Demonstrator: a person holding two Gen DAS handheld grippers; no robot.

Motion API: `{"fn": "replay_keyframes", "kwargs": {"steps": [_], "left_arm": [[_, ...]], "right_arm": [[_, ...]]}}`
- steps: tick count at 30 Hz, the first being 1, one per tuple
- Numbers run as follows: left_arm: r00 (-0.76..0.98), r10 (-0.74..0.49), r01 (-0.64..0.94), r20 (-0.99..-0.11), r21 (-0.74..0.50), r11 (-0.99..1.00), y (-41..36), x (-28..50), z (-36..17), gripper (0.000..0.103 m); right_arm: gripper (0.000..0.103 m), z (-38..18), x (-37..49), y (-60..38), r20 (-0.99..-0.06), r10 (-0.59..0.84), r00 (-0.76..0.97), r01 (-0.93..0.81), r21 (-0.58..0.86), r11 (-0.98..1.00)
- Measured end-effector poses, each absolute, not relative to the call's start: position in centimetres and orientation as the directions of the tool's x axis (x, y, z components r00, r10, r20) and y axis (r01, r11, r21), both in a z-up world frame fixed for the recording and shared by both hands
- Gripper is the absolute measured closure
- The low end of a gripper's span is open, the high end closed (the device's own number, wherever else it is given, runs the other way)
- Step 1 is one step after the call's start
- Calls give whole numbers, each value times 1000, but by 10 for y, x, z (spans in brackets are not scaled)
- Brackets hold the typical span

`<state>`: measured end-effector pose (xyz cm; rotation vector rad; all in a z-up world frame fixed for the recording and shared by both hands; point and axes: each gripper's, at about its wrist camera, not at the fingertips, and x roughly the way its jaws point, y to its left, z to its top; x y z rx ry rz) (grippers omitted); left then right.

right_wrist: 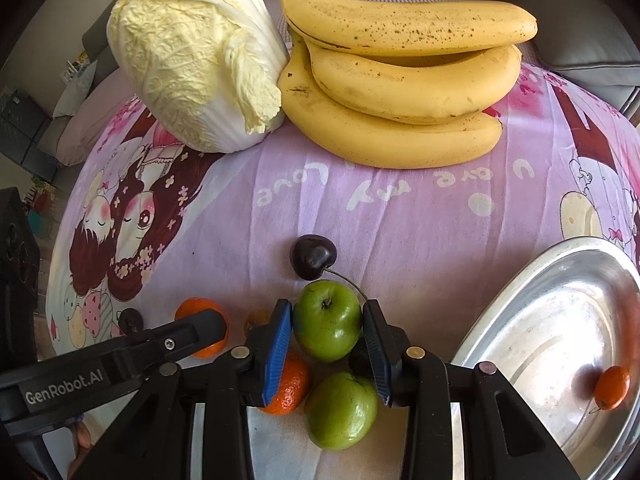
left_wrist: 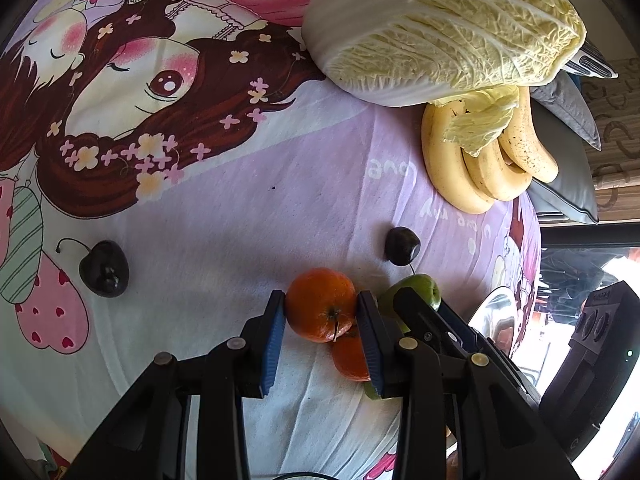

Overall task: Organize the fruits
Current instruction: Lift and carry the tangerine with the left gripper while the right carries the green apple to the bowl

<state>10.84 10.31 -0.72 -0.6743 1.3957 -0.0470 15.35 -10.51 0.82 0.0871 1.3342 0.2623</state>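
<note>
An orange (left_wrist: 320, 304) lies on the printed cloth (left_wrist: 240, 208), pinched between the left gripper (left_wrist: 321, 318) pads. A green apple (right_wrist: 327, 320) beside it is clamped by the right gripper (right_wrist: 327, 330). Nearby: cherry (right_wrist: 313, 257), bananas (right_wrist: 400, 92), cabbage (right_wrist: 192, 68), metal tray (right_wrist: 540, 320).

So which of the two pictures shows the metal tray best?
The right wrist view. There the tray fills the lower right corner, rim and shiny inside visible, with one small orange fruit lying in it. The left wrist view shows only a sliver of it behind the right gripper.
</note>
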Motion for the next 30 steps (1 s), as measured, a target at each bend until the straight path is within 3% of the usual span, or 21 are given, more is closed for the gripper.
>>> {"fn": "replay_keyframes", "kwargs": {"steps": [30], "left_arm": [[205,-410,-371,-889,-458,808,102,111,-9,66]], "right_arm": [[61,-5,156,-94,-961,225,163,-146,201,969]]}}
